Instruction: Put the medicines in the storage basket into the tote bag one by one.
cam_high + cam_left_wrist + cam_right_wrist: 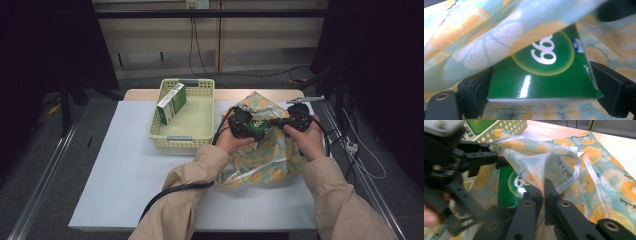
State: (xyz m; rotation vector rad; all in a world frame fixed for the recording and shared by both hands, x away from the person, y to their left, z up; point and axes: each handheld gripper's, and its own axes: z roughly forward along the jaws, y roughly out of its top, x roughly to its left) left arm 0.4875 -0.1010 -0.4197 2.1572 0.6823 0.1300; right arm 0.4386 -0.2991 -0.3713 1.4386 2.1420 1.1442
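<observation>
To the left of your left tongs [254, 125], well apart, stands a yellow basket [159, 112] with a second carton [171, 102] leaning inside it.

Your left tongs stand wide, and the green box [541, 75] sits between the jaws with a pad against each of its two narrow sides, so they have hold of it. The box is at the mouth of the printed bag [265, 150], and the front part is already under the upper sheet.

I judge the box to be light and stiff, with a glossy skin that can slip. Hold it across the narrow sides as now, near the middle, and do not press hard, because thin cardboard dents.

The bag looks like soft, thin film. It folds and sags, so it must be taken at the rim of the mouth.

Your right tongs [543, 192] are fully closed on that rim, just to the right of the box, and lift the upper sheet.

The left gripper view shows the pads on the box and the sheet lying over it, which the high view is too far away to show. The right gripper view shows the pinch on the rim and the open mouth. The high view alone gives the basket and both hands together.
</observation>
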